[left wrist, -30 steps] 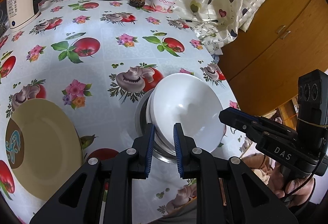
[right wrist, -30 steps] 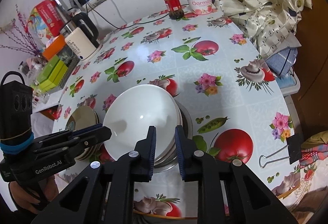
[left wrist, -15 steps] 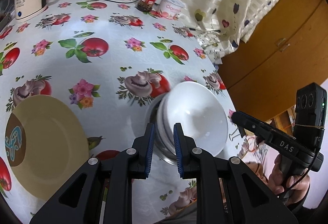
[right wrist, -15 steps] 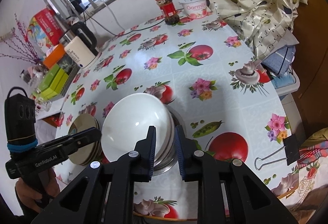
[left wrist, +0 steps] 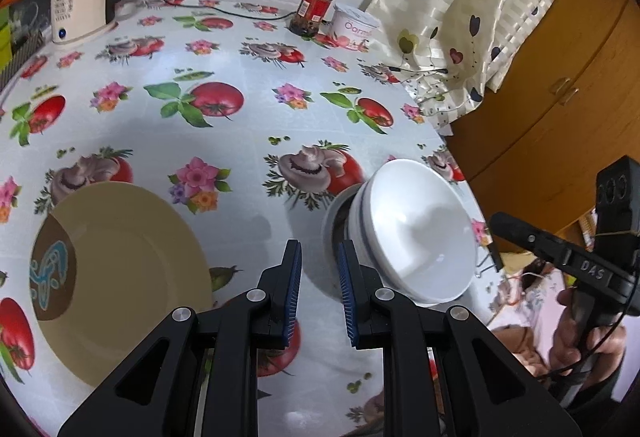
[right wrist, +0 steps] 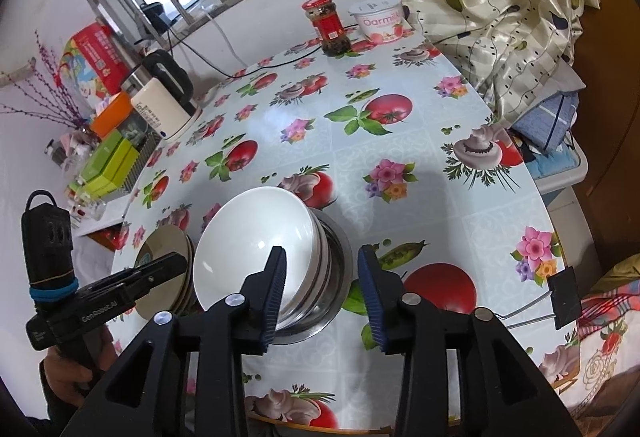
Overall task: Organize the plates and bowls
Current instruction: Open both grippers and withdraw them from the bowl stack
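Opening at lower centre, the right gripper [right wrist: 322, 291] parts its ridged blue pads, releasing the glossy white bowls [right wrist: 256, 249] nested in a steel bowl [right wrist: 336, 277] at frame centre. The left gripper [left wrist: 318, 287] is nearly closed, empty. Smooth tan plates [left wrist: 120, 277] sit stacked lower left. Stacking looks nearly finished on the slick floral tablecloth [left wrist: 240, 141].

Just ahead of the right gripper [right wrist: 322, 289], stacked bowls [right wrist: 256, 249] sit in a metal basin [right wrist: 338, 277] on the table [right wrist: 400, 141]. A pile of plates [right wrist: 164, 273] lies left of them. Far behind stand a kettle [right wrist: 164, 105], jar [right wrist: 326, 23] and tub [right wrist: 380, 19].
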A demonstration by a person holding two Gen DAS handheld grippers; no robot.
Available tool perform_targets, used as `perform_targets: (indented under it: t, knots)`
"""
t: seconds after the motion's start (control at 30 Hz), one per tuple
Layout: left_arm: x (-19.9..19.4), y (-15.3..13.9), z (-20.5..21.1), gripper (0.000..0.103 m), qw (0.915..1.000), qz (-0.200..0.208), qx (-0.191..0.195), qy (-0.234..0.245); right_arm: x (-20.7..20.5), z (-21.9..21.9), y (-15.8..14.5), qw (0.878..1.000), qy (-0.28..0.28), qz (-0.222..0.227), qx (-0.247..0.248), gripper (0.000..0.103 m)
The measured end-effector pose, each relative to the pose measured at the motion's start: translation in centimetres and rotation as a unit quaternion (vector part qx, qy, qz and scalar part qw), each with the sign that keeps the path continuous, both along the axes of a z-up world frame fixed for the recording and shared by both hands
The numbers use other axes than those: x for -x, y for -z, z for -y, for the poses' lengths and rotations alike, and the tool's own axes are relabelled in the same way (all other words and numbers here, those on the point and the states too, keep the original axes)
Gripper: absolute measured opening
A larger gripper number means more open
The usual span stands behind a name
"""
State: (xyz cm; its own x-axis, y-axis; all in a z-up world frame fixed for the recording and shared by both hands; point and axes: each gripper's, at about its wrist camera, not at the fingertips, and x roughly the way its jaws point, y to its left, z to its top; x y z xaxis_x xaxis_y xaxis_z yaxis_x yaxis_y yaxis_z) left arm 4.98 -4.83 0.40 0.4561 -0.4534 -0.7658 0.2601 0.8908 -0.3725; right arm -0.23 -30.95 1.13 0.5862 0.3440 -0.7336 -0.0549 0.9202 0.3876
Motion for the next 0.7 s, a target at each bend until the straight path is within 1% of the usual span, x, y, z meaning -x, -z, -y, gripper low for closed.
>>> perform_targets:
  t: [0.13,0.27,0.37,0.47,0.57,0.7]
  knots:
    - [0.4,0.3,0.0,0.019,0.9999,0.012,-0.012,0.001,0.3,-0.3,0.3,1.000,-0.010,0.002,0.006,0.042]
    - [0.7,0.8,-0.1,0.021,0.9998,0.013,-0.017,0.000,0.5,-0.3,0.5,1.000,-0.011,0.005,0.008,0.045]
    - [1.0,1.0,-0.2,0.021,0.9996,0.018,-0.021,0.000,0.9,-0.4,0.5,0.999,-0.018,0.018,0.020,0.047]
    - [1.2,1.2,-0.4,0.021,0.9994,0.022,-0.027,-0.002,1.4,-0.3,0.5,0.999,-0.025,0.027,0.025,0.047]
    - [1.6,1.4,-1.0,0.024,0.9990,0.027,-0.035,-0.006,1.8,0.4,0.6,0.999,-0.021,0.027,0.014,0.047]
    - [1.9,2.4,-1.3,0.026,0.9992,0.013,-0.038,-0.008,2.2,0.9,1.4,1.000,-0.021,0.014,0.014,0.046]
